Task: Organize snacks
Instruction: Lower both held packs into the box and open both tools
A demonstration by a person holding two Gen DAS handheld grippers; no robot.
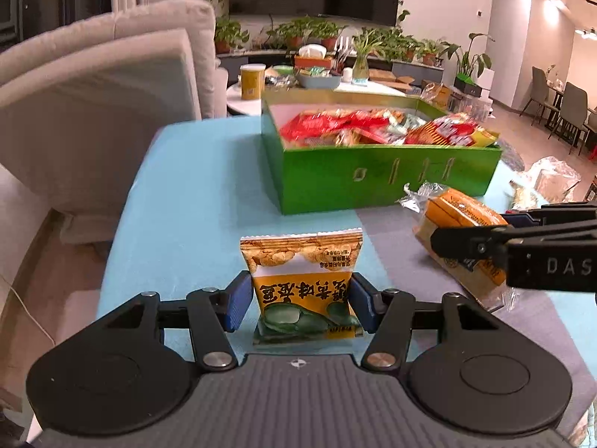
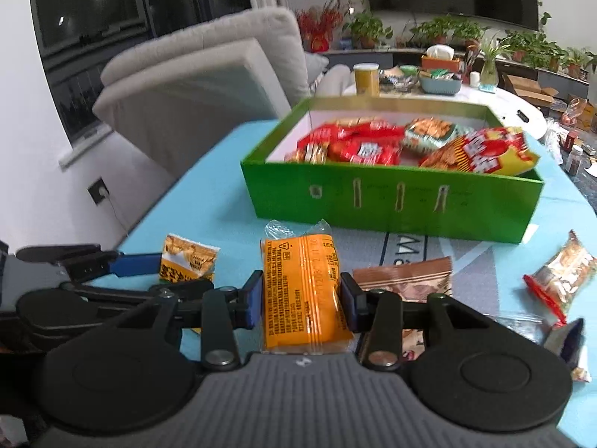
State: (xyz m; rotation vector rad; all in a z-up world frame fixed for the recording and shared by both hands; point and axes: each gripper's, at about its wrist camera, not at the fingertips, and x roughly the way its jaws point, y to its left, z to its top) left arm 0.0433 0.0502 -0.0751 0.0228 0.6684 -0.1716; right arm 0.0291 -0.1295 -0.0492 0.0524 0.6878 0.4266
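Both tools are loaded: the left tool [image 1: 296, 304] pinches a yellow pack [image 1: 302, 283], the right tool [image 2: 303, 304] pinches an orange pack [image 2: 304, 291], both low over the counter [image 1: 194, 194]. Lift each clear of the box [image 2: 391, 201] wall, then release over gaps between the 2 red piles.

A small yellow bean-snack packet [image 1: 300, 287] stands upright, pinched at both sides. Beside it an orange wrapped bar [image 2: 306, 291] (clear crimped ends) is likewise clamped. Behind both sits an open green box [image 2: 391, 201], holding red and orange snack bags [image 2: 358, 145].
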